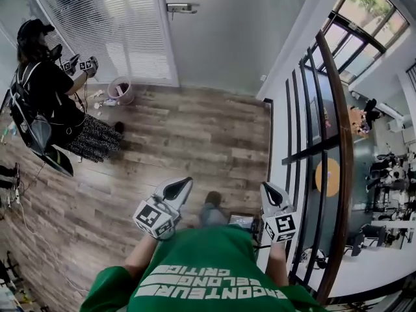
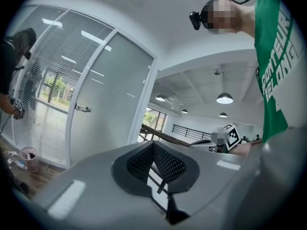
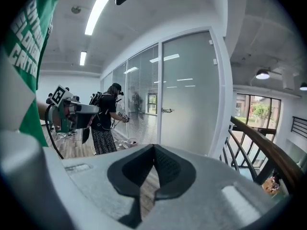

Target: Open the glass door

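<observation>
Our left gripper (image 1: 177, 188) and right gripper (image 1: 270, 195) are both clenched on nothing, side by side low in the middle of the head view, above the wooden floor (image 1: 195, 142). The glass door (image 1: 227, 31) stands well apart at top centre, with its handle (image 1: 181, 8) at its left edge. Another person (image 1: 45, 90) is at upper left and a railing (image 1: 341, 142) runs down the right.

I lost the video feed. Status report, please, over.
Left gripper and right gripper shut, empty. Door closed, handle untouched. Person stands left of door, not in path.
</observation>
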Tool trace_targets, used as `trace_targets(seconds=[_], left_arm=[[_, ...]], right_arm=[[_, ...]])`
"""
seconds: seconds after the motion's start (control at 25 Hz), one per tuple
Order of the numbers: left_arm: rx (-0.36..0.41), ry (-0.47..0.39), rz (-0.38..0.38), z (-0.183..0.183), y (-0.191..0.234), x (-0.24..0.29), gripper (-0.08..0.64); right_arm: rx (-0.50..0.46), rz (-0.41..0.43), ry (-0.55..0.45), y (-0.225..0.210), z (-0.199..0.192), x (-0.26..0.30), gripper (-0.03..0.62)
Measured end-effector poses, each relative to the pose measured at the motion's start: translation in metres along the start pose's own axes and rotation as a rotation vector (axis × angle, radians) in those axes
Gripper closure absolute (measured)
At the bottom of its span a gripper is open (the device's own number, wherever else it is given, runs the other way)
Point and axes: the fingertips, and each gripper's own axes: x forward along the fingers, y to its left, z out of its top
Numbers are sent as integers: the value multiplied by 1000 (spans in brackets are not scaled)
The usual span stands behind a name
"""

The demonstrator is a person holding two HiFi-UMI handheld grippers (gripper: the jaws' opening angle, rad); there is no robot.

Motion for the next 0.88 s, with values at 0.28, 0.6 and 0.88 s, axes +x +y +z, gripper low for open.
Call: trace_targets(seconds=[0.28, 0.6, 0.88], left_arm=[[6, -43, 62, 29, 28, 37, 543], [-11, -68, 127, 30, 39, 47, 543], [-20, -62, 168, 28, 56, 64, 543]], right_arm=[[0, 34, -30, -45, 20, 40, 598], [-34, 122, -39, -55, 28, 73, 600], [-39, 129, -25, -67, 29, 87, 598]])
